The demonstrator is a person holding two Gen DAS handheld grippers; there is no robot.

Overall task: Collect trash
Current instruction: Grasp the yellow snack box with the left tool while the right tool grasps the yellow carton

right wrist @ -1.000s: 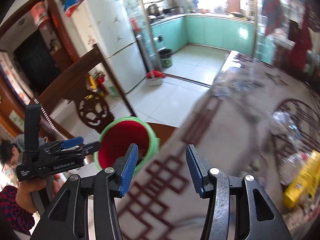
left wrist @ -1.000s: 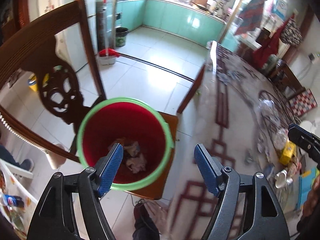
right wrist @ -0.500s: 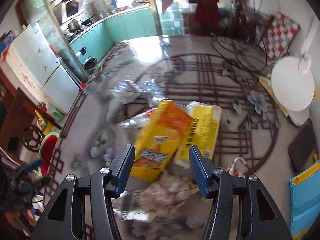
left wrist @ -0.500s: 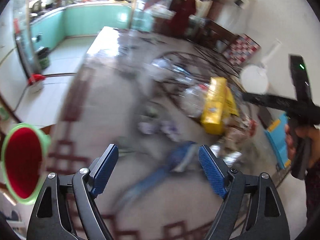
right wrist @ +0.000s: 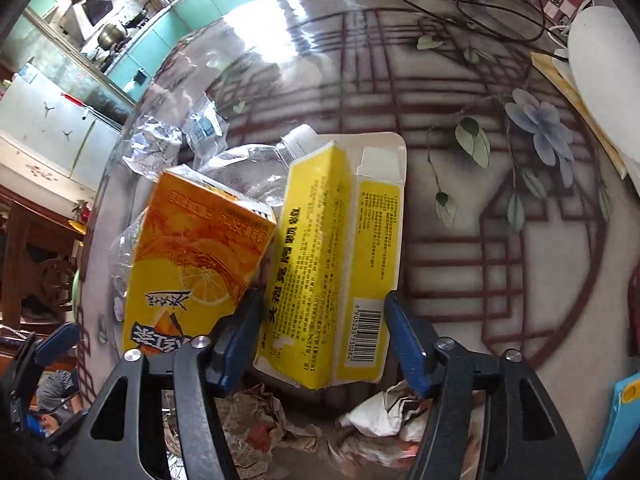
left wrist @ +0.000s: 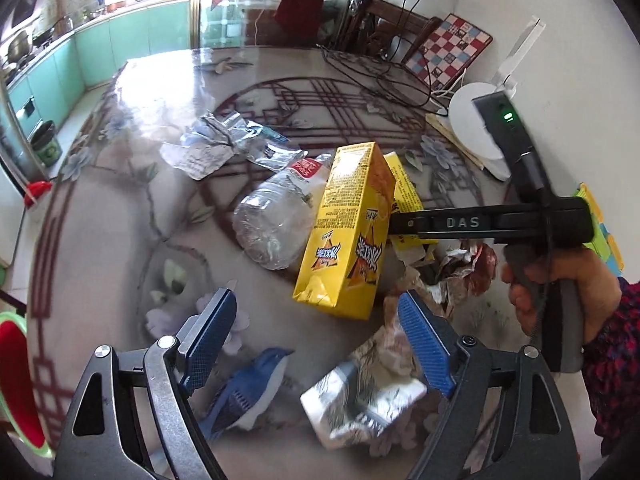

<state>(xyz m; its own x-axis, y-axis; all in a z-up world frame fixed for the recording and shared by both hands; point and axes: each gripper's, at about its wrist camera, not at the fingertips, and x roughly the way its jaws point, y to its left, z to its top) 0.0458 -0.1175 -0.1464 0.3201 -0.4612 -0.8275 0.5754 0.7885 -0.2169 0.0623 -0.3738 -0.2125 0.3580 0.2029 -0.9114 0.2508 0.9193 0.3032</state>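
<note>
Trash lies heaped on the patterned glass table (left wrist: 132, 240). In the left wrist view my left gripper (left wrist: 316, 326) hangs open over a crumpled silver wrapper (left wrist: 368, 392), just short of a yellow drink carton (left wrist: 348, 232) that leans on a clear plastic bottle (left wrist: 276, 216). My right gripper (right wrist: 324, 312) straddles a flat yellow box (right wrist: 340, 264). Its jaws are closing, with the pads close to the box's two long edges. The same carton (right wrist: 192, 248) rests against its left finger (right wrist: 244, 328). A hand (left wrist: 560, 292) holds the right gripper's body (left wrist: 480, 222).
A red bucket with a green rim (left wrist: 16, 376) shows past the table's left edge. Crumpled clear wrappers (left wrist: 212, 144) lie further back. Paper scraps (right wrist: 280, 432) sit under the right gripper. A white round stand (left wrist: 476, 120), cables (left wrist: 380, 80) and a checked board (left wrist: 448, 52) fill the far right.
Both grippers have swung from the red bucket beside the table over to the trash pile. The right gripper has come down around the flat yellow box; the left one has spread wider.
</note>
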